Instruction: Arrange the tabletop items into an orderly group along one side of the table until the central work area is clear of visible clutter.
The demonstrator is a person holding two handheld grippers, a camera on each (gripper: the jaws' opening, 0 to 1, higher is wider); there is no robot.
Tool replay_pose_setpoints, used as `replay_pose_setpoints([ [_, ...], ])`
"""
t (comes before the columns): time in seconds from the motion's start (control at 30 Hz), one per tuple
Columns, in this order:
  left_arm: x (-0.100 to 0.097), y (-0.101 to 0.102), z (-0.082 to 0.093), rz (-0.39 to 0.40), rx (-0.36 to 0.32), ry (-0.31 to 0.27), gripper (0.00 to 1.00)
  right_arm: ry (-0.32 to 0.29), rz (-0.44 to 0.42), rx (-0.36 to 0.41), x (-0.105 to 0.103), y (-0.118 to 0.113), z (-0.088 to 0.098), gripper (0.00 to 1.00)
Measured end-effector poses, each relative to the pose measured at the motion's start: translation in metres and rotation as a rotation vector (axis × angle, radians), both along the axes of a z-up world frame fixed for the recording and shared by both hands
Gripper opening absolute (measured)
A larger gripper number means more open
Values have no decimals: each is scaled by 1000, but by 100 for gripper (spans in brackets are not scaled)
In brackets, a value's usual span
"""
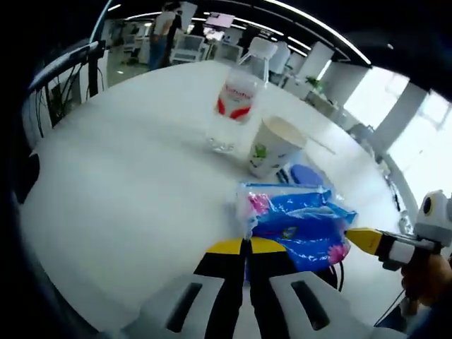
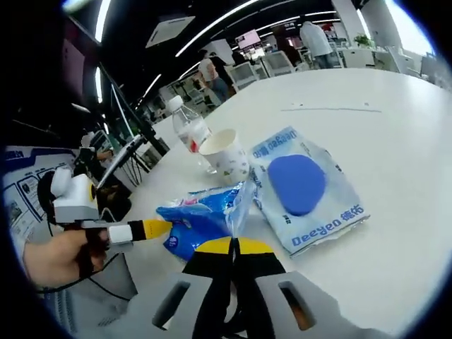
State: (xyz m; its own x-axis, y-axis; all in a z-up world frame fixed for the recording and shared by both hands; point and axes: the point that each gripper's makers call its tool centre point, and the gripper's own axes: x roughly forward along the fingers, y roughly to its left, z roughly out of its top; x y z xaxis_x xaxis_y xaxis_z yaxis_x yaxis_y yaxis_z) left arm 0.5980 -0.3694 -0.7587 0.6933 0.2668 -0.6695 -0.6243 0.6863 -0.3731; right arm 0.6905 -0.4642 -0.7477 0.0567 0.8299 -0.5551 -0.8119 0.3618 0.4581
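- Your left gripper point(image 1: 247, 248) and right gripper point(image 2: 232, 247) are both pinching the blue snack bag point(image 1: 300, 222).
- A paper cup point(image 1: 274, 145), water bottle point(image 1: 234, 106) and wipes packet point(image 2: 305, 185) are crowding just beyond it on the white table point(image 1: 127, 183).

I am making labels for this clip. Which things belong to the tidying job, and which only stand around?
Belongs to the job:
- blue snack bag, both grippers closed on it
- paper cup
- water bottle
- packet with blue disc
- left gripper, right gripper

Only around:
- office chairs
- ceiling lights
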Motion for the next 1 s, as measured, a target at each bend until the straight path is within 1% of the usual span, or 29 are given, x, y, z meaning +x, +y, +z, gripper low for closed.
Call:
replay_pose_setpoints([
  [0.03,1,1,2,-5,8,-2,0,3,-5,10,0,-2,5,0],
  [0.1,5,3,7,-9,14,-8,0,2,-6,16,3,1,2,0],
  [0.17,9,6,10,-15,20,-15,0,-2,-10,28,6,-1,7,0],
  [0.23,13,8,14,-23,32,-18,0,1,-15,42,6,-4,16,0],
  [0.4,23,13,25,-39,55,-25,0,-5,-22,70,15,-6,29,0],
  [0.43,24,11,33,-41,62,-29,0,-6,-26,78,19,-6,31,0],
  [0.47,26,10,36,-43,67,-31,0,-7,-28,84,19,-7,35,0],
  [0.53,34,15,38,-55,80,-32,0,-8,-37,97,23,-11,42,0],
  [0.57,36,12,40,-60,86,-33,0,-8,-41,101,26,-12,44,0],
  [0.67,45,6,45,-74,96,-37,0,-3,-61,118,42,-17,44,0],
  [0.83,60,-12,50,-101,112,-37,0,5,-84,129,50,-33,48,0],
  [0.9,66,-19,51,-109,114,-37,0,8,-94,133,60,-39,48,0],
  [0.97,73,-27,52,-117,116,-35,0,8,-102,132,63,-47,48,0],
  [1.0,75,-29,52,-120,117,-35,0,8,-106,132,68,-48,48,0],
])
